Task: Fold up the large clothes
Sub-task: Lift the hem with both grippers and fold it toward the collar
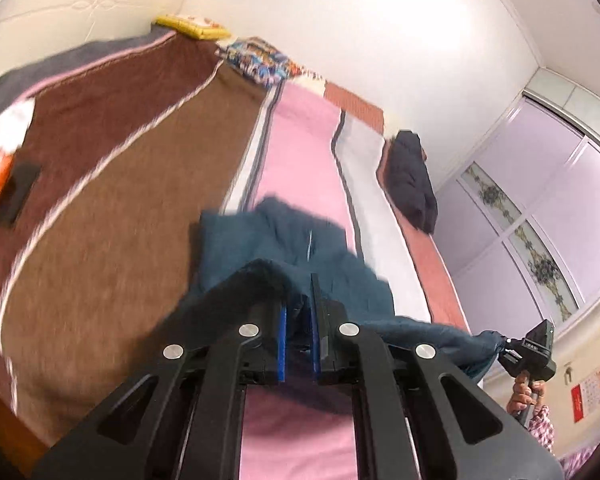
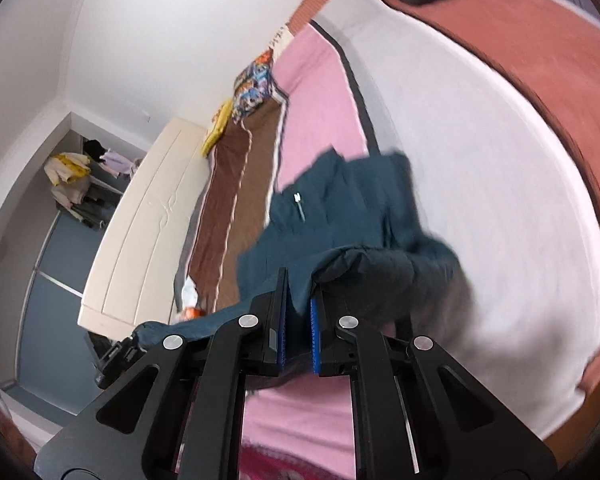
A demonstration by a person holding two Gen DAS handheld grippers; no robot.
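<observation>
A dark teal garment (image 1: 284, 236) hangs lifted over the bed, stretched between both grippers. My left gripper (image 1: 300, 312) is shut on one edge of it, with cloth pinched between the blue pads. Off to the right, the right gripper (image 1: 504, 346) holds the other end, with a person's hand (image 1: 528, 394) on its handle. In the right wrist view the teal garment (image 2: 340, 200) bunches up with a zipper pull showing, and my right gripper (image 2: 300, 308) is shut on its edge. The left gripper (image 2: 126, 346) shows at lower left, clamped on the cloth.
The bed is covered by a striped blanket (image 1: 300, 140) in brown, pink, white and rust. A dark folded item (image 1: 410, 176) lies by the wall. A flat black object (image 1: 16, 192) rests at left. Pillows (image 1: 192, 26) sit by the cream headboard (image 2: 148, 220). Sliding wardrobe doors (image 1: 540, 200) stand beyond.
</observation>
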